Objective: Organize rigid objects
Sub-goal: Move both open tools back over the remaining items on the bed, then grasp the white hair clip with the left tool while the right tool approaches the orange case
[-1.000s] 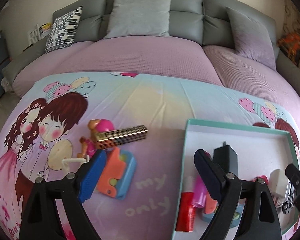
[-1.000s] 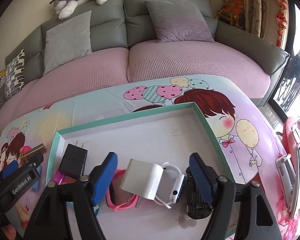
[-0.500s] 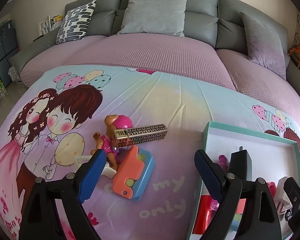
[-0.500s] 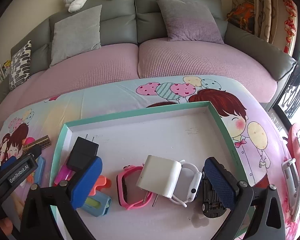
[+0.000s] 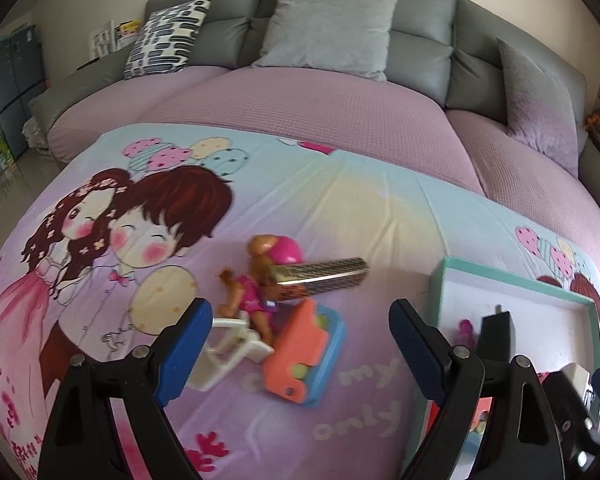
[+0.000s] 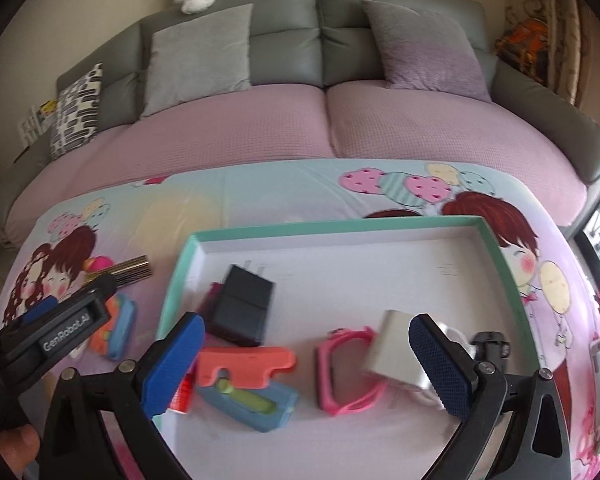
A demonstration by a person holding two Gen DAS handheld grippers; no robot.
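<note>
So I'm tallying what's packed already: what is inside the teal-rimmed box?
Inside the teal-rimmed box: black charger, orange-and-blue toy, pink watch band, white adapter. The right tool partly covers a red item.

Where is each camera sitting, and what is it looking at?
Left wrist: rides the left tongs, looking down at loose toys on the cartoon cloth toward the sofa; its blue-padded open fingers show, and the right tongs at the lower right edge.
Right wrist: rides the right tongs, looking into the green-rimmed tray; its open fingers show, plus the left tongs and a bit of hand at left.
Shared: the tray, the gold patterned box, the black charger, the sofa.
</note>
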